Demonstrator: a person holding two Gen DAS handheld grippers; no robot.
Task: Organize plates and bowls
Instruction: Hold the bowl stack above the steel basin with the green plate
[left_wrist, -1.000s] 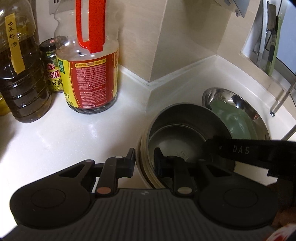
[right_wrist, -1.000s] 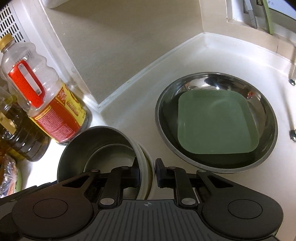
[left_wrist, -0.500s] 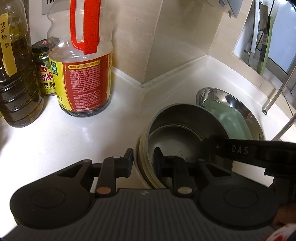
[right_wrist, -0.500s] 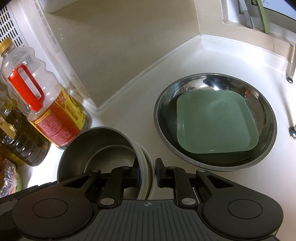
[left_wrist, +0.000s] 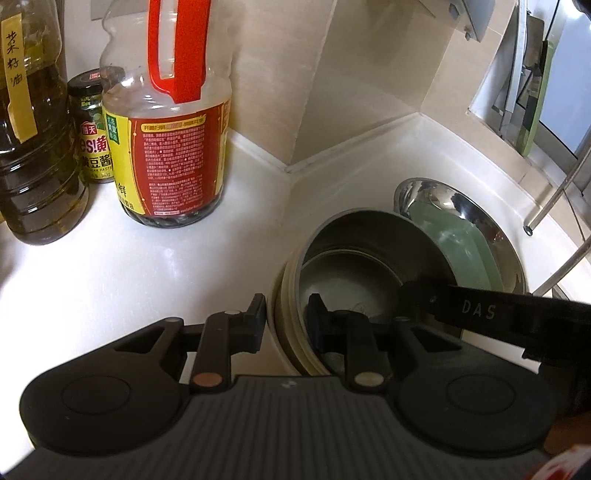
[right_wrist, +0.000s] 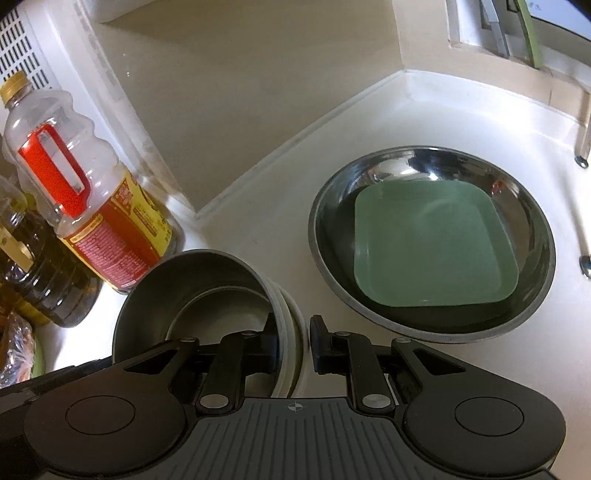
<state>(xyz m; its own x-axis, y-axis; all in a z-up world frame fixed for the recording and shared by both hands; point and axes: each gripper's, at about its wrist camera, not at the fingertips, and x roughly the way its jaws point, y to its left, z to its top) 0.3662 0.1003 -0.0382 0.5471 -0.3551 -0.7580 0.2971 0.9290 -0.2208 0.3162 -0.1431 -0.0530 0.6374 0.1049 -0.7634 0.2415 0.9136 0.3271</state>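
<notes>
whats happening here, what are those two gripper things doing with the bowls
A person holds a gripper in each hand, and both are clamped on the rim of the same stack of nested bowls on a white counter. The left gripper pinches the rim on one side, the right gripper on the opposite side. Beside the stack sits a wide steel basin with a green square plate lying inside it. Oil and sauce bottles stand against the wall.

L gripper (left_wrist: 287, 313) and R gripper (right_wrist: 291, 334): both angled down, jaws narrowed w/ one finger inside, one outside the bowl stack (left_wrist: 354, 273) wall, opposite sides.
</notes>
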